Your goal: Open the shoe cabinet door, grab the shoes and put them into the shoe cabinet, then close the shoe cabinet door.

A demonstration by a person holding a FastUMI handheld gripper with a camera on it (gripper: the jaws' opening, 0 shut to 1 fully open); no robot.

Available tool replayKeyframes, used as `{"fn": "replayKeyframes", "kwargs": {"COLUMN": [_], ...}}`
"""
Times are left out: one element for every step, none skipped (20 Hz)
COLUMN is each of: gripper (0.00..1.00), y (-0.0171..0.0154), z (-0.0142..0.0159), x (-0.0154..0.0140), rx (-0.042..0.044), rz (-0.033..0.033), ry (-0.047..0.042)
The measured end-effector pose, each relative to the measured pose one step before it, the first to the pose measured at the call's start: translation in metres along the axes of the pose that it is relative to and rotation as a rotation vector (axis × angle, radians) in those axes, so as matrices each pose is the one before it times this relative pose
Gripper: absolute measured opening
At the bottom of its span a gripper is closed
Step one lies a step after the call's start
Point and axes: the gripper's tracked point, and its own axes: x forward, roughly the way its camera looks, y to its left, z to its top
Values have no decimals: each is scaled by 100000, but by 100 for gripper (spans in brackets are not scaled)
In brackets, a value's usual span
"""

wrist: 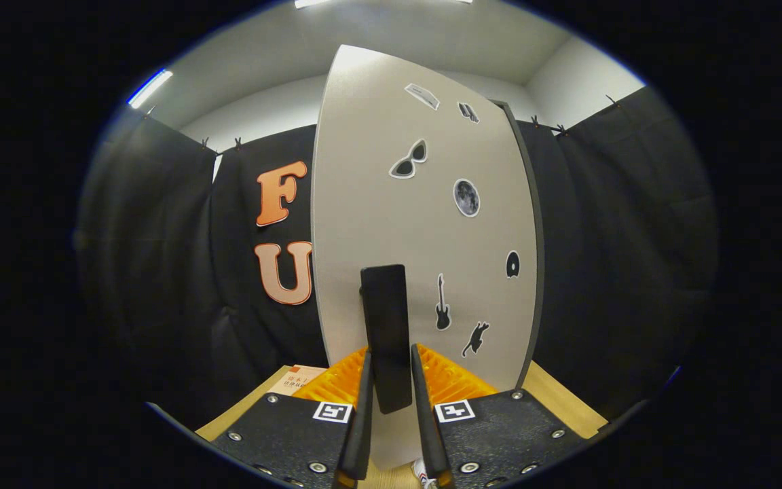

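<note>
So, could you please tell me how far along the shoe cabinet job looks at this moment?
Nothing looks finished yet. In hand: the gripper has its fingers closed on the black upright handle of the pale grey sticker-covered cabinet door, which fits either the opening or the closing step; I cannot tell which, nor whether the door is ajar. Whether the shoes are already stowed cannot be told from here.

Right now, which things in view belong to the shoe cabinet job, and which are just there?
Job:
- door, pale, with stickers
- handle, dark, upright, on the door
- gripper, its fingers on either side of the handle, seemingly clamping it

Just there:
- stickers on the door
- wooden surface below
- small printed card beside the fingers
</note>
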Motion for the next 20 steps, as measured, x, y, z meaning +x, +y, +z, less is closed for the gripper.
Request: {"fn": "replayKeyframes", "kwargs": {"gripper": [30,30,30,30,30,30,30,30,30,30,30,30,30,30,30,30,30,30,30,30], "y": [-562,-729,-525,-498,-458,-518,-640,-585,-528,-526,-400,-536,-564,-576,-535,-689,-635,-485,-458,-488], "z": [-137,-105,-55,-81,-15,58,-224,108,-149,8,124,15,-58,-76,-35,75,-64,108,68,-90], "x": [-612,-506,-464,-454,-359,-359,-527,-373,-221,-297,-11,-257,-251,-307,-102,-328,-216,-125,-310,-122], "rx": [302,-63,-829,-516,-395,353,-302,-267,-224,-1023,-834,137,970,497,-298,-1080,-1104,115,1052,1114], "rz": [-174,-432,-553,-603,-531,-656,-427,-420,-1011,-856,-745,-602,-601,-702,-1198,-1555,-1075,-606,-201,-304], "ry": [29,-186,-20,-58,-124,-363,37,-179,-169,-282,-26,135,146,97,-242,-108,-128,341,189,298]}}
